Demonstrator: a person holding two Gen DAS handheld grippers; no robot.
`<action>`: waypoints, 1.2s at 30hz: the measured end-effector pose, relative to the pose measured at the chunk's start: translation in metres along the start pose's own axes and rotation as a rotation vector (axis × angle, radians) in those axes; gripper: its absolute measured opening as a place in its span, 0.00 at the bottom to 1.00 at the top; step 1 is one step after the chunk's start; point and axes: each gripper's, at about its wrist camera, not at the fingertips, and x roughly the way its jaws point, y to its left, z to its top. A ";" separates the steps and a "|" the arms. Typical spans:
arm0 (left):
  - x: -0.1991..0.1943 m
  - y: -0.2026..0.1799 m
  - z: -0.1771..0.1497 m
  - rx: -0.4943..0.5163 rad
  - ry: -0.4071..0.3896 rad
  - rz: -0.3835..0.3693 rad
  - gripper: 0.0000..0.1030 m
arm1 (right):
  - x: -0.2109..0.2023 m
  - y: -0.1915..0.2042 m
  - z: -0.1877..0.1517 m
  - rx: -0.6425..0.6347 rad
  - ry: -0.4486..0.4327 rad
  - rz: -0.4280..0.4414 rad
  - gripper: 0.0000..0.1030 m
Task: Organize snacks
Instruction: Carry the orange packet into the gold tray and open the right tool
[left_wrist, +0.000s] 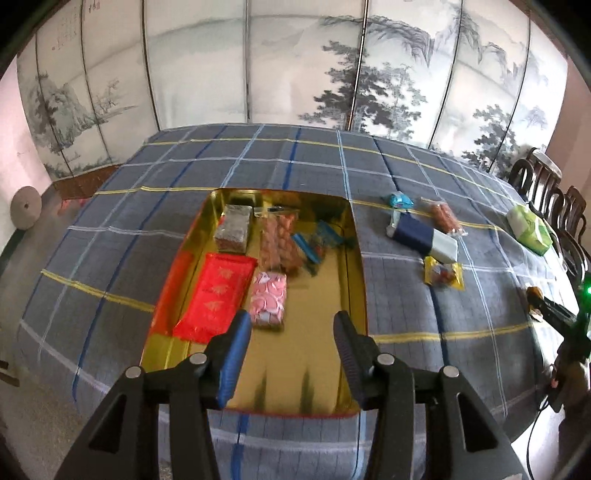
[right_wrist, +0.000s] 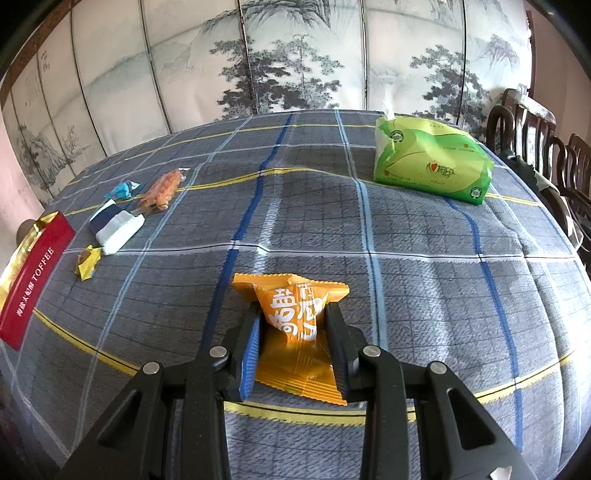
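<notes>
Snacks lie in two places, as we see it. In our right gripper (right_wrist: 293, 325) an orange crinkle-edged plastic snack packet (right_wrist: 295, 332) sits squarely between the two fingers, resting on the blue-grey checked tablecloth (right_wrist: 424, 295), and the pads press its sides, so we are grasping it. Our left gripper (left_wrist: 291, 328) hangs released, jaws apart with nothing between them, above the near end of the shallow gold metal tin (left_wrist: 295, 387). Just ahead of its fingertips in the tin lie a red foil packet (left_wrist: 216, 295) and a pink patterned packet (left_wrist: 267, 302). Farther along the cloth we see a navy-and-white packet (right_wrist: 114, 227) and, well apart, a green soft pack of tissues (right_wrist: 432, 158).
</notes>
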 end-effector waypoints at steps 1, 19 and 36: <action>-0.005 -0.001 -0.004 -0.003 -0.007 0.001 0.46 | -0.002 0.004 0.000 -0.005 -0.003 0.007 0.28; -0.024 0.025 -0.031 -0.042 0.021 0.095 0.51 | -0.054 0.204 0.044 -0.276 -0.093 0.396 0.27; -0.029 0.034 -0.038 -0.005 -0.007 0.167 0.55 | 0.006 0.340 0.056 -0.340 0.054 0.560 0.27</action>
